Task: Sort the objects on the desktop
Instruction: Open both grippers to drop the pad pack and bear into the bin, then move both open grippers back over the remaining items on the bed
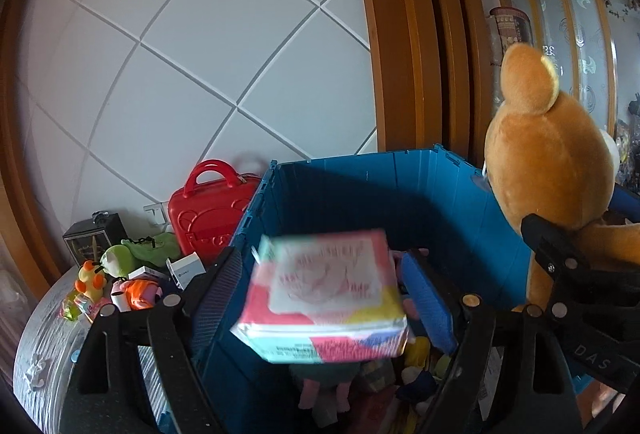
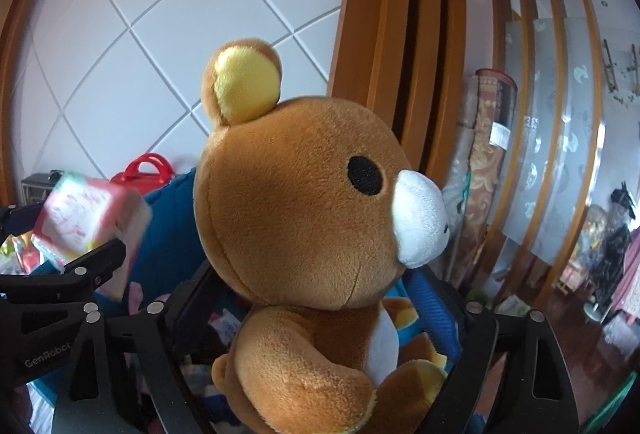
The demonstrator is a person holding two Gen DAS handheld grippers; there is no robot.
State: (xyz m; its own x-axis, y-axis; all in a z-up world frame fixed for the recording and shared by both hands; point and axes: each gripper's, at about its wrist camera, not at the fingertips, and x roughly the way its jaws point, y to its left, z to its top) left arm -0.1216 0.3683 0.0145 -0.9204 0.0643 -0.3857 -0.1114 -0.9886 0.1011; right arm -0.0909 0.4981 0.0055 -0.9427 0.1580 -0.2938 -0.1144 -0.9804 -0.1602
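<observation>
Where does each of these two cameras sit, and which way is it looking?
Left wrist: on the left tongs, facing forward over the blue crate; its fingers flank a blurred tissue pack.
Right wrist: on the right tongs, facing the plush bear between its fingers.
Shared: bear, pack, crate, red case, each other's tongs.

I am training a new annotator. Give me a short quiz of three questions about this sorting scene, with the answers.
1. True or false: the plush bear is between the fingers of the right gripper.
2. The crate behind the pink pack is: A red, B blue, C green.
3. Which gripper has the pink pack between its fingers?
Key: 1 true; 2 B; 3 the left gripper.
</observation>
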